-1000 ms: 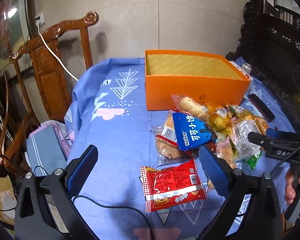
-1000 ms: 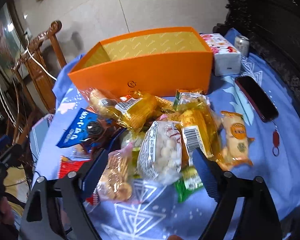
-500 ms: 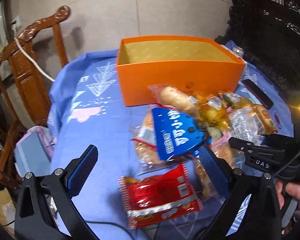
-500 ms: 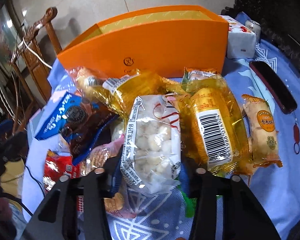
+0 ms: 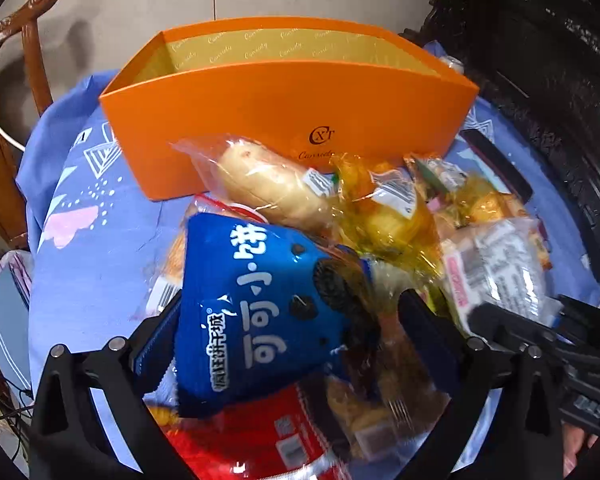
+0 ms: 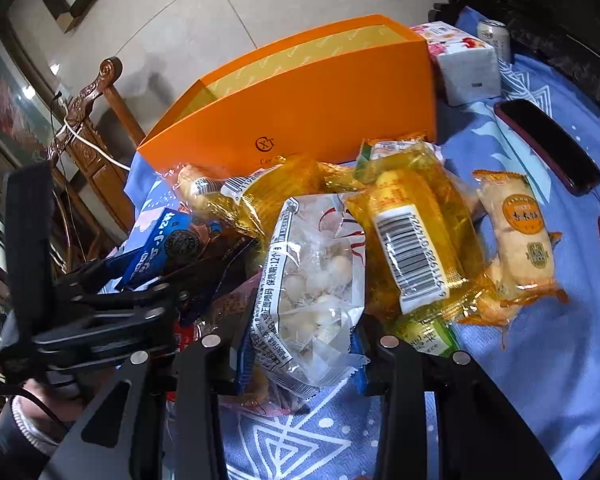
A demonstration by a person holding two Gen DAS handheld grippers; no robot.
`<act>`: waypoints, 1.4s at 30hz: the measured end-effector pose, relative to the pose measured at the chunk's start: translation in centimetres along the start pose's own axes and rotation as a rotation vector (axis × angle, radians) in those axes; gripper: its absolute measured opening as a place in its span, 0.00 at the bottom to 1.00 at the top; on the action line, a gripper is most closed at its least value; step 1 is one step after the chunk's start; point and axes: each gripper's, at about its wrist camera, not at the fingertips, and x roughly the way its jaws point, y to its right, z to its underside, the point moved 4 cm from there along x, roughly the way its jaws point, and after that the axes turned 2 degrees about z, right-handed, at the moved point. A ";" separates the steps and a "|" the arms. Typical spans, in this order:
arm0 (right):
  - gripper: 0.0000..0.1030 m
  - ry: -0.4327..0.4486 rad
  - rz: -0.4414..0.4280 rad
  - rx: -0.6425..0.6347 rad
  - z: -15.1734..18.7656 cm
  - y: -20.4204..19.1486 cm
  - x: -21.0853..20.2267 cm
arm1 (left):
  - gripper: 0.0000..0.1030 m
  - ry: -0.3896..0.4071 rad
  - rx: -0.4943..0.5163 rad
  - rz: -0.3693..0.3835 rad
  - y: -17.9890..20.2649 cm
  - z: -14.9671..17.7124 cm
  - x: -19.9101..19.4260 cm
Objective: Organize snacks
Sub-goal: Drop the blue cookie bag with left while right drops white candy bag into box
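A: Both claws have dropped into the pile in the last second! The left claw has narrowed around the blue cookie bag, fingers at its edges.

B: And the right claw has pinched the clear candy bag. The orange box behind looks empty.

A: Loading begins. Yellow packets overlap on the counter; phone nearby.

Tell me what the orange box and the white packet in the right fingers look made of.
Orange box: seemingly stiff matte card, with crisp folded edges and a printed logo. White packet: thin glossy plastic film, partly clear; it crinkles, glints and shows pale round pieces inside.
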 end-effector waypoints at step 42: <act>0.74 0.352 -0.048 -0.077 -21.3 -4.1 -5.6 | 0.93 0.392 -0.111 -0.094 -5.8 -20.4 -12.3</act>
